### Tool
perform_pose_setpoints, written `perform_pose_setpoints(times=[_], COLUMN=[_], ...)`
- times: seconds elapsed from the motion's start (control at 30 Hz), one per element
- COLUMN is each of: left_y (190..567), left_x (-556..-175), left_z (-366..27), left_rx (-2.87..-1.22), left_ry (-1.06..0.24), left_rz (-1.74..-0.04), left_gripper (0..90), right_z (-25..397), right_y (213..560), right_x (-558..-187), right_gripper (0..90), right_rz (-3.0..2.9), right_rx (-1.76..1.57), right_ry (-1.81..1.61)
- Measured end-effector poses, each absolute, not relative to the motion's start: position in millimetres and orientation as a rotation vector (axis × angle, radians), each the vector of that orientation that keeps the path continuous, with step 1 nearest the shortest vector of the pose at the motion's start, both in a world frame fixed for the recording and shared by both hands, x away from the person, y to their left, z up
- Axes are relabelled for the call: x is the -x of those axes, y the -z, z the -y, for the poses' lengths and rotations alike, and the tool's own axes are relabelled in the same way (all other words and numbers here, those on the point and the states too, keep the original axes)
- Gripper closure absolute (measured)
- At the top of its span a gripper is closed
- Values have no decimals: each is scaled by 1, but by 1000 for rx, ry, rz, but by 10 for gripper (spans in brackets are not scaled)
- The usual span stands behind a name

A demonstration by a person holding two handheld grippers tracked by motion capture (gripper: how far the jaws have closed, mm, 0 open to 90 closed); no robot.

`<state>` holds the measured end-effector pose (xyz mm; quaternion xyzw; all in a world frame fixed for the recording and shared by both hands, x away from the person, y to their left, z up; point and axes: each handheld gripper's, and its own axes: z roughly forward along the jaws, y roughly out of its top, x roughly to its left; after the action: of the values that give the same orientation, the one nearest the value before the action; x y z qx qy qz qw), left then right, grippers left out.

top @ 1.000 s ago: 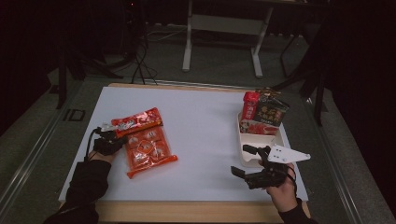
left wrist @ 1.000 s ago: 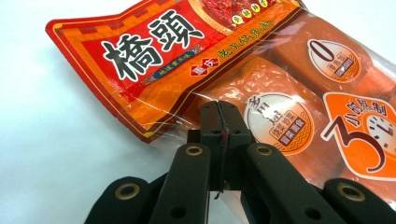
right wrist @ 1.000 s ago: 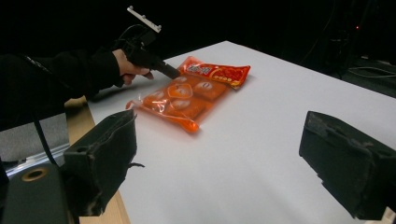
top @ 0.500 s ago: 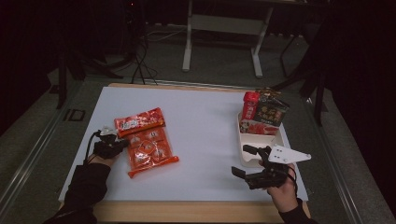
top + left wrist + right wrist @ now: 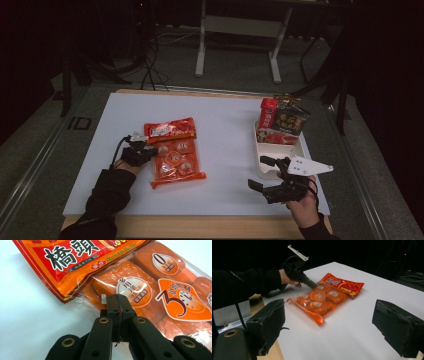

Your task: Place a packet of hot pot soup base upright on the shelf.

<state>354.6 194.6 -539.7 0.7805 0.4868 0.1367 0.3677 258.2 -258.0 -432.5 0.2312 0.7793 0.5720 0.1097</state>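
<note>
An orange pack of wrapped blocks (image 5: 176,162) lies flat on the white table top, left of middle. A red snack packet (image 5: 170,131) lies across its far end. My left gripper (image 5: 150,150) is shut on the clear near-left edge of the orange pack (image 5: 150,297), just below the red packet (image 5: 70,262); its jaws (image 5: 117,298) meet with film between them. My right gripper (image 5: 257,172) is held open at the front right, nothing between its jaws. From the right gripper (image 5: 329,322) I see the pack (image 5: 319,302), the packet (image 5: 343,285) and the left gripper (image 5: 313,286).
A white tray (image 5: 280,150) stands at the right edge, just beyond my right gripper. In its far end stand a red box (image 5: 268,115) and a dark bag (image 5: 292,120), with a red pack lying in front. The wooden table edge (image 5: 200,227) runs along the front.
My left gripper has moved right with the orange pack; the pack and the red packet on it have slid right. The right gripper has stayed put.
</note>
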Motion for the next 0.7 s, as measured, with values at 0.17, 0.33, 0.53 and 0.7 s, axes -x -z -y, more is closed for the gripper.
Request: perform_pose_setpoints(times=[0.17, 0.33, 0.53, 0.7], left_y=[539, 539, 540, 538], left_x=[-360, -362, -363, -364], left_z=[-168, -152, -134, -132], left_rx=[-2036, -2050, -2059, -2071], left_ry=[-317, -287, -255, -249], left_rz=[-1195, -1156, -1113, -1089], left_gripper=[900, 900, 900, 900], right_z=[261, 261, 258, 258], right_y=[433, 433, 433, 433], right_x=[-258, -258, -259, -259], right_gripper=[110, 110, 110, 110], right_rz=[-2287, -2287, -2293, -2293], right_rx=[-685, -683, -675, -675], right_ry=[-1685, -1685, -1683, -1683])
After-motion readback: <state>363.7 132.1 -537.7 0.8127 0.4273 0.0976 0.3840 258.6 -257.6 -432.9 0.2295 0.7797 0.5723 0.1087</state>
